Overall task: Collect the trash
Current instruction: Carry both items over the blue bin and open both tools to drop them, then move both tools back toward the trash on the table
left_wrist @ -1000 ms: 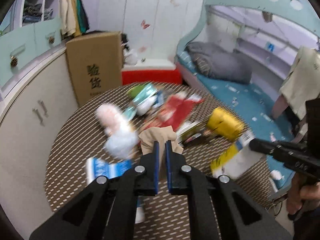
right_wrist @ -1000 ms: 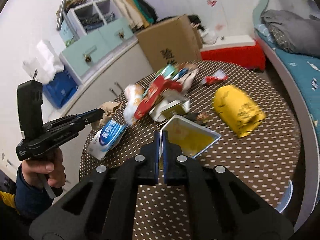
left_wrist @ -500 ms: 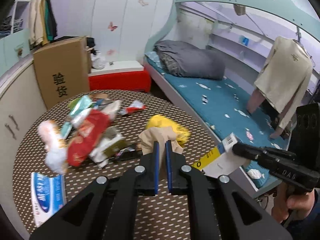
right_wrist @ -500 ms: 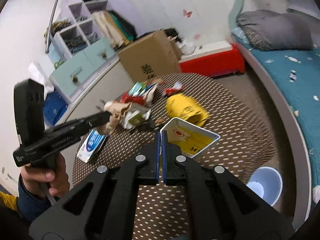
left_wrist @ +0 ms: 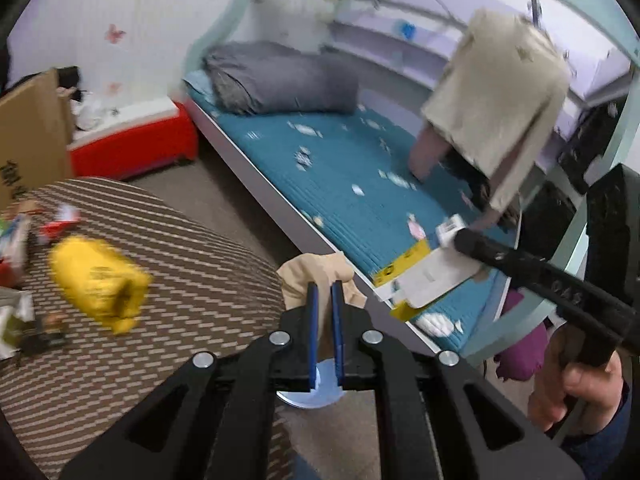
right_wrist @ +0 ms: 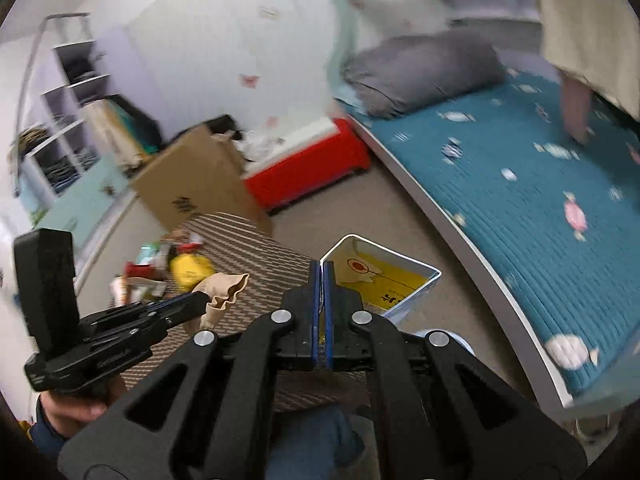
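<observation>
My left gripper is shut on a crumpled beige paper wad, held in the air past the round table's edge; the wad also shows in the right wrist view. My right gripper is shut on the rim of an open white and yellow carton, also in the air; the carton shows in the left wrist view. A pale blue round bin lies on the floor below my left gripper, mostly hidden by it. A yellow bag and more wrappers lie on the table.
The round brown patterned table is at the left. A bed with a teal cover and grey pillow runs along the right. A red box and a cardboard box stand behind the table. A beige garment hangs at the right.
Both grippers have swung right, away from the table top and toward the floor beside the bed, each still holding its item. The blue bin has come into view under the left gripper.
</observation>
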Tool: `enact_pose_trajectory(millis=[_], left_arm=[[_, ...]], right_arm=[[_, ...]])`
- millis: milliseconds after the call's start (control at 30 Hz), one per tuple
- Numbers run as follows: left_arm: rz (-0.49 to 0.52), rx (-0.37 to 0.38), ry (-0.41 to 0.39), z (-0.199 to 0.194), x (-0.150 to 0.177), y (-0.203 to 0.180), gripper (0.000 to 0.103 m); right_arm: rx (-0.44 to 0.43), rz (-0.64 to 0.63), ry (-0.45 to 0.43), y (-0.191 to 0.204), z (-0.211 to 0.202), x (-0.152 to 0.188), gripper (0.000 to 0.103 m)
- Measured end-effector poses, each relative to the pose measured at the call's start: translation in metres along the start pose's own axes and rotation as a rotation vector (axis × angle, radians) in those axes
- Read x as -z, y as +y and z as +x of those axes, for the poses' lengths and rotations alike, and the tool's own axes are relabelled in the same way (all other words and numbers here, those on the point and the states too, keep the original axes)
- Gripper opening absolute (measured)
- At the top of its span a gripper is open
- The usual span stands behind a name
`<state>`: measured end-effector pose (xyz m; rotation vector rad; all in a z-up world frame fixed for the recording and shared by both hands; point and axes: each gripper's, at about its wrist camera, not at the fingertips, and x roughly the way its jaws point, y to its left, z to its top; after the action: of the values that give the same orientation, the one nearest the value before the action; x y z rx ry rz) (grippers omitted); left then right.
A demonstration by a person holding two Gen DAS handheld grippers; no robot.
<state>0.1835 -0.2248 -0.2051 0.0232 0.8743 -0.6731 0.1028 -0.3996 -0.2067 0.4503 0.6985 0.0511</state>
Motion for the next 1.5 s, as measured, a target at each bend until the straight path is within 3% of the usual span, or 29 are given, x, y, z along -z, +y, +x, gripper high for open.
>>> enact_pose_trajectory(millis=[133,400,467,500,533,567,633,667,700,767,800,900,1267,1500], left_arm=[[0.022,-0.004,0.122,0.064,0.002,-0.025,0.006],[0.082,-0.067,0.348,0.175,0.020,-0.054,0.009],[0.098,-0.081,0.416,0.201,0.024,-0.051,0.025],[0.106,-0.096,0.441,0.211,0.027,-0.051,0.055],[0.114,-0.133,0.446,0.218,0.029,-0.049,0.071],[0.120,-0.169,0.451,0.223,0.030,-0.047,0.079],[0.105,-0.182,0.466,0.227,0.031,-0.042,0.083],[0.103,-0.203,0.478,0.230,0.031,-0.041,0.084],[0.110,-0.211,0.476,0.230,0.031,-0.041,0.085],[0.118,-0.222,0.447,0.222,0.030,-0.042,0.085],[0.120,-0.228,0.434,0.214,0.027,-0.041,0.088],[0.133,-0.243,0.384,0.195,0.021,-0.043,0.089],[0.121,-0.192,0.192,0.112,0.001,-0.060,0.090],[0.095,-0.176,0.021,0.031,-0.009,-0.051,0.090]], right_arm=[[0.045,0.085,0.077,-0.048,0.039,0.018,0.002],[0.040,0.261,0.256,-0.119,0.131,0.061,0.002],[0.033,0.322,0.298,-0.136,0.150,0.072,0.003],[0.019,0.366,0.317,-0.147,0.159,0.080,0.003],[0.022,0.400,0.335,-0.155,0.166,0.086,0.004],[0.025,0.435,0.360,-0.163,0.174,0.094,0.004],[0.026,0.487,0.391,-0.174,0.182,0.107,0.027],[0.050,0.500,0.394,-0.177,0.182,0.110,0.072],[0.067,0.502,0.376,-0.178,0.178,0.114,0.088],[0.066,0.511,0.365,-0.176,0.172,0.114,0.091],[0.076,0.510,0.364,-0.174,0.168,0.114,0.097],[0.113,0.479,0.347,-0.166,0.153,0.110,0.097],[0.174,0.386,0.125,-0.116,0.069,0.057,0.097],[0.178,0.289,-0.021,-0.047,0.015,0.020,0.097]])
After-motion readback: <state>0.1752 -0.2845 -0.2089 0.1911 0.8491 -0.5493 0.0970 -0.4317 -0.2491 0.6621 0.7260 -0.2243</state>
